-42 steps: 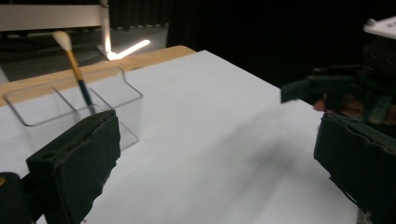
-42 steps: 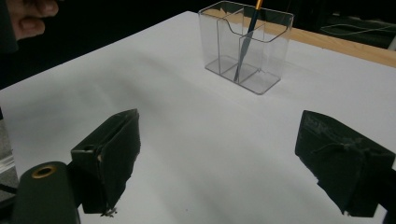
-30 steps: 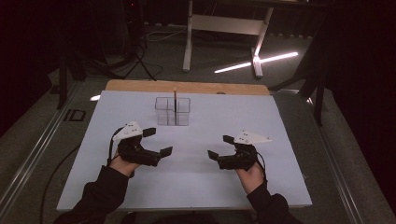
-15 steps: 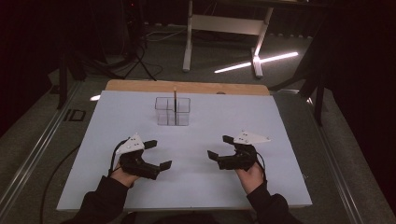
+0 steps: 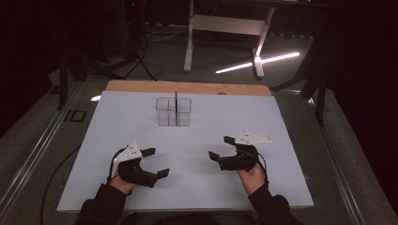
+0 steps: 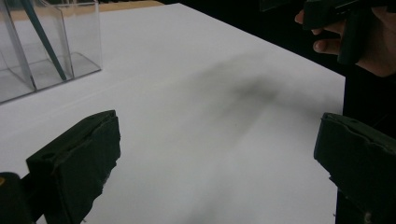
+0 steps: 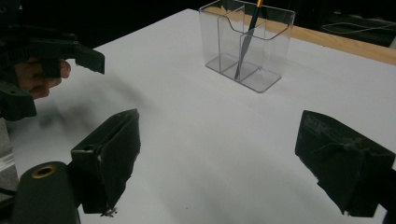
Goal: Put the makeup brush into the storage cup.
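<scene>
In the high view the left hand-held gripper (image 5: 151, 163) sits in the lower left of the frame, low over the white worktop (image 5: 197, 140), its jaws spread wide with nothing between them. The right hand-held gripper (image 5: 221, 147) is in the lower right of the frame, level with the left one and well apart from it, its jaws likewise spread and empty. Each is held by a hand in a dark sleeve coming in from the bottom edge, and each carries a grey three-cornered plate on top.

A clear plastic holder (image 5: 173, 112) with compartments stands upright on the worktop in the upper middle of the high view, well ahead of both grippers and roughly midway between them. A pencil (image 5: 176, 99) stands in it, leaning a little, its tip down in one of the middle compartments.

In the left gripper view the holder (image 6: 79, 44) is at the upper left with the pencil (image 6: 44, 39) slanting inside, and the other hand shows at the upper right. In the right gripper view the holder (image 7: 247, 44) is in the upper middle, the pencil (image 7: 247, 35) leaning inside it
</scene>
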Action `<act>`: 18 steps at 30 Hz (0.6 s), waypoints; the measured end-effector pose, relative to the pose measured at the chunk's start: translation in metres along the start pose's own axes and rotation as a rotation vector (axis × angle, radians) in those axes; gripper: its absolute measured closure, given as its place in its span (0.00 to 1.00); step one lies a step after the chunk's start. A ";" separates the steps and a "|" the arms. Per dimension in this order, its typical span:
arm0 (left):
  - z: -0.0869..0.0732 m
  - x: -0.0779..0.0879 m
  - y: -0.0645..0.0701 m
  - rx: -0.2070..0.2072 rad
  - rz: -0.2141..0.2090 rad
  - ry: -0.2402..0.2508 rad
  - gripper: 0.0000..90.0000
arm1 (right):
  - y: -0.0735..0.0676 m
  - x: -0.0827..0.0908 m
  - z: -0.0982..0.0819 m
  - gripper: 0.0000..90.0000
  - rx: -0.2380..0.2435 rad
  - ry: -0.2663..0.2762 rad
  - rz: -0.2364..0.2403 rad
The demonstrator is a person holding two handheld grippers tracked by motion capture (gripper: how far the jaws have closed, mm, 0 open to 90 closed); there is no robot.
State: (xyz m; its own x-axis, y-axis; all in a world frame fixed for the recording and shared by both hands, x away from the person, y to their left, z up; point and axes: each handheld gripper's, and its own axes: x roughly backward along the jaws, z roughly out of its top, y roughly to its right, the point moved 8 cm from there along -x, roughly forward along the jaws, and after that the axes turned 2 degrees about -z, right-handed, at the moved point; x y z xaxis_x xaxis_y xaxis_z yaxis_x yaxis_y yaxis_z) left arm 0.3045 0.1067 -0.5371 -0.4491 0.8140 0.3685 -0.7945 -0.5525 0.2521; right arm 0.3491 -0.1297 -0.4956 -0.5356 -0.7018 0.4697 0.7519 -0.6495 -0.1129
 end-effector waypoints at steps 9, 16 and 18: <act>-0.006 -0.003 0.002 -0.013 -0.007 0.004 0.01 | 0.002 0.002 -0.001 0.15 0.008 0.002 -0.003; -0.011 -0.003 -0.002 0.014 -0.007 0.005 0.01 | 0.007 0.004 -0.001 0.15 -0.005 0.009 -0.009; -0.011 -0.003 -0.002 0.006 -0.002 0.003 0.01 | 0.008 0.004 -0.002 0.15 -0.002 0.008 -0.011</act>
State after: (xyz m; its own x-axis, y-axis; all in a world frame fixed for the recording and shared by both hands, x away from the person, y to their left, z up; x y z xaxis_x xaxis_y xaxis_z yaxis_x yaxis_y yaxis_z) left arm 0.3031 0.1074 -0.5483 -0.4486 0.8155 0.3656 -0.7929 -0.5519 0.2583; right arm 0.3521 -0.1379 -0.4960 -0.5470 -0.6968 0.4640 0.7452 -0.6578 -0.1095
